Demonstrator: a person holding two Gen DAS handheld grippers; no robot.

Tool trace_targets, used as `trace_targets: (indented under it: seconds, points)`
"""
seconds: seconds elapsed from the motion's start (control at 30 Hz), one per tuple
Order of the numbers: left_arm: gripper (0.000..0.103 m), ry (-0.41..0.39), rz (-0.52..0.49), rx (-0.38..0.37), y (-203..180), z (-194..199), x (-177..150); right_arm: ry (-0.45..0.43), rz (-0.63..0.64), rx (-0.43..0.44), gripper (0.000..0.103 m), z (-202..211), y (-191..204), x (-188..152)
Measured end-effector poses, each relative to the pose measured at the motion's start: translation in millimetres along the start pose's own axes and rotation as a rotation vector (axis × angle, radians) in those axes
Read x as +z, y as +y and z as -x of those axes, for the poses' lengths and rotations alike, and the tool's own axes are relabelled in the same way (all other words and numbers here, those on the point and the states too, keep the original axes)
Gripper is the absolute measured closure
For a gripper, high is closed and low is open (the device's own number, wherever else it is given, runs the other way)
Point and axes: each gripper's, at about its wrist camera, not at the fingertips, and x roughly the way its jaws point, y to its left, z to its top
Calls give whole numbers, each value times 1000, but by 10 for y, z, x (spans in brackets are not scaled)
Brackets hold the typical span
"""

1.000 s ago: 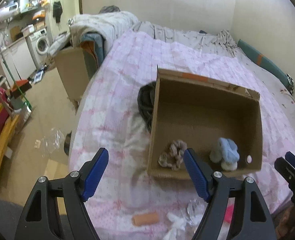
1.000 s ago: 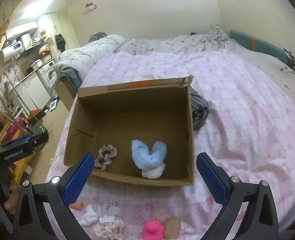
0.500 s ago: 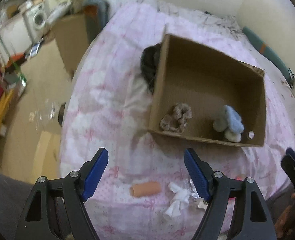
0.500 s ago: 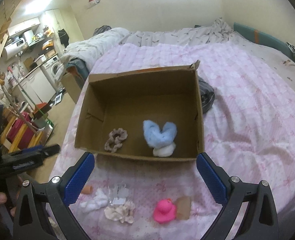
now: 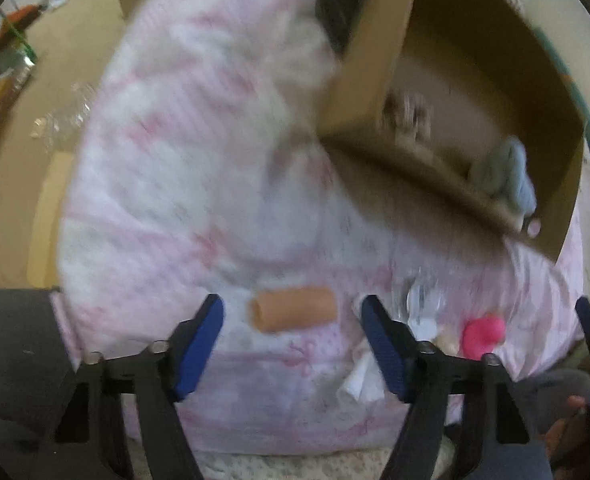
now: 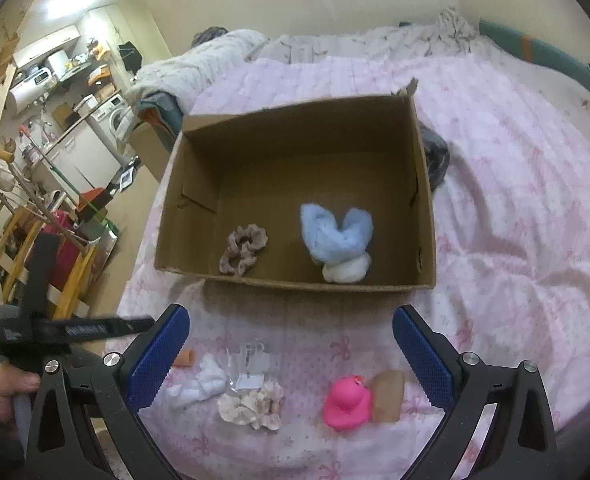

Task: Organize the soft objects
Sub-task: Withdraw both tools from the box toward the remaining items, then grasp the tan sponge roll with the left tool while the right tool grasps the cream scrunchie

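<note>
- Left gripper points steeply down at the near edge of the bed, and its jaws are closing. They stand fairly wide and the blue pads aren't pressing on anything.
- Right between those pads, a bit past the tips, lies a small tan roll on the pink quilt. It's not touched as far as I can see, though that view is pretty blurry.
- Right gripper hovers with its jaws wide apart and nothing in them, looking down over the whole spread.
- The cardboard box sits open on the quilt. Inside there's a brownish scrunchie towards the left, and a fluffy blue thing on top of a white ball by the near wall.
- In front of the box, still out on the quilt, from left to right: the tan roll, a white sock, some clear plastic packets, a cream floral scrunchie, a hot pink rubber duck and a tan block touching the duck's right side.
- Something dark is bunched up on the quilt just behind the box's right side, can't tell what it is.
- A hand grips the left gripper's handle at the left edge of the right view.
</note>
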Motion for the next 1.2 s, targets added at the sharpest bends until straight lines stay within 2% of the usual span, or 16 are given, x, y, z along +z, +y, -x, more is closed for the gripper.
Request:
trace_targets:
  seconds: [0.07,0.2,0.27,0.33,0.37,0.4,0.47,0.67,0.87,0.97,1.0,1.03,1.07,1.2]
  points:
    - [51,44,-7,-5,-51,-158,6,15,-17,4,0,-36,-29,-3]
    - [51,48,-32,42,-118,-280,31,36,-47,-2,0,-92,-90,-8]
    - [62,49,-57,84,-148,-310,21,43,-58,0,0,-108,-109,-11]
    - [66,55,-68,89,-182,-326,19,49,-63,-1,0,-124,-117,-17]
    - [76,51,-73,101,-183,-322,14,52,-64,-1,0,-128,-116,-16]
    - [80,48,-72,111,-171,-315,15,55,-65,0,0,-139,-116,-16]
    - [93,48,-48,74,-132,-293,20,62,-66,1,0,-162,-117,-13]
    - [97,-2,-88,52,-132,-85,-12,80,-61,18,0,-216,-92,-20]
    - [97,-144,-132,12,-240,382,-56,122,-91,87,0,-243,-125,-47]
    - [97,-162,-147,24,-279,421,-72,216,-135,177,1,-382,-138,-105]
    - [97,-155,-150,24,-289,402,-76,270,-151,211,5,-469,-132,-140]
    - [97,-150,-149,24,-282,393,-64,326,-160,234,14,-563,-114,-184]
    - [97,-146,-147,24,-293,374,-61,379,-159,242,23,-659,-88,-234]
    - [97,-145,-151,21,-321,326,-57,494,-105,192,26,-926,37,-403]
